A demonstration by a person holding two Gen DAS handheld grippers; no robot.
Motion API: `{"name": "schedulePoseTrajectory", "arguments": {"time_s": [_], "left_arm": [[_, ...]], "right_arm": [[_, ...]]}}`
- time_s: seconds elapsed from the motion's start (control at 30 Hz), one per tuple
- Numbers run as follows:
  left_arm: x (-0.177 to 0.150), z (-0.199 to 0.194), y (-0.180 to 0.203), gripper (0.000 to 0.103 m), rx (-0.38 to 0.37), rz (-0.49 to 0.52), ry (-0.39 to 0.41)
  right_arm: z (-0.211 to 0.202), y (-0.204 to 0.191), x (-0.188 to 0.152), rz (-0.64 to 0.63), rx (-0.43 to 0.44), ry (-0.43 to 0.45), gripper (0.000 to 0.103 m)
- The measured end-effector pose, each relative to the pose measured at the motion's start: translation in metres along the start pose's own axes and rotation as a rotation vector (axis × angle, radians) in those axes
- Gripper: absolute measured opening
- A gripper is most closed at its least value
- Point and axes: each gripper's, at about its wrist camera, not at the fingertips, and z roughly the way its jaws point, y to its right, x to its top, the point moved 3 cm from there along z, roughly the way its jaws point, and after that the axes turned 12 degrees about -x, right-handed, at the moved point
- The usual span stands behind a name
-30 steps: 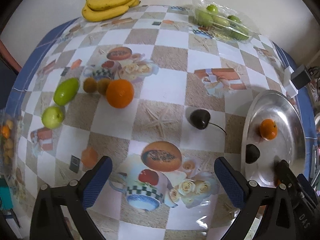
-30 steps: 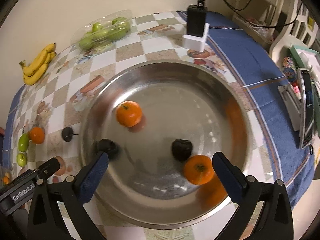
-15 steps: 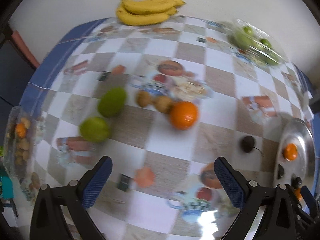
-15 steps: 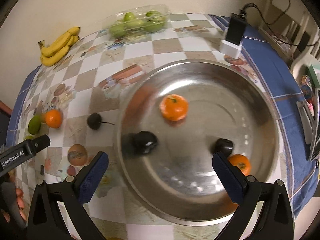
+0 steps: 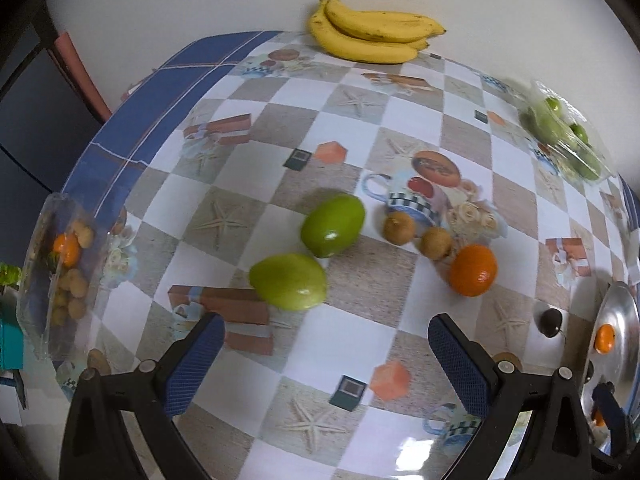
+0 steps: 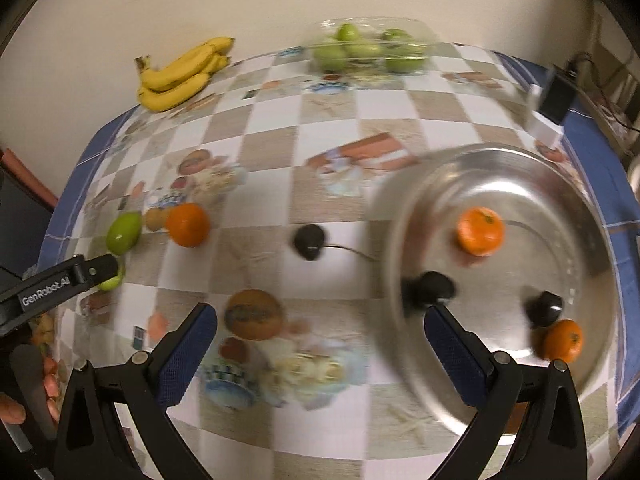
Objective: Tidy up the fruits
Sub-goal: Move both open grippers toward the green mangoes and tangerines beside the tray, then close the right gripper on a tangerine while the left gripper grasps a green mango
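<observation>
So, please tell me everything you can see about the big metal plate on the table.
The metal plate is round, wide and shallow, of shiny silver metal with a raised rim. It lies flat on the checked tablecloth, near the blue border. Inside it are two oranges and two dark round fruits, the nearer orange close beside one dark fruit. The open right claw hangs over its left rim, touching nothing. The picture is blurred.

Left gripper (image 5: 322,354) swung off cherry (image 5: 551,321) toward green fruits (image 5: 289,287); right gripper (image 6: 320,344) shifted off tray (image 6: 568,200) toward desk (image 6: 280,128) centre.
</observation>
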Motion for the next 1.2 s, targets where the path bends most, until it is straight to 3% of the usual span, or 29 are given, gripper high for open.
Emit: {"name": "schedulePoseTrajectory", "arguments": {"time_s": [0.4, 0.87, 1.0, 1.2], "left_arm": [[0.008, 0.005, -0.052, 0.103, -0.089, -0.161, 0.015], [0.022, 0.022, -0.070, 0.103, -0.128, -0.223, 0.014], [0.023, 0.031, -0.069, 0.099, -0.150, -0.236, -0.009], [0.026, 0.039, -0.061, 0.083, -0.195, -0.217, -0.023]], "right_arm": [[0.012, -0.063, 0.006, -0.131, 0.060, 0.005, 0.103], [0.026, -0.081, 0.047, -0.057, 0.134, 0.011, 0.103], [0.035, -0.088, 0.050, -0.068, 0.133, 0.005, 0.102], [0.044, -0.102, 0.053, -0.095, 0.148, -0.001, 0.086]]}}
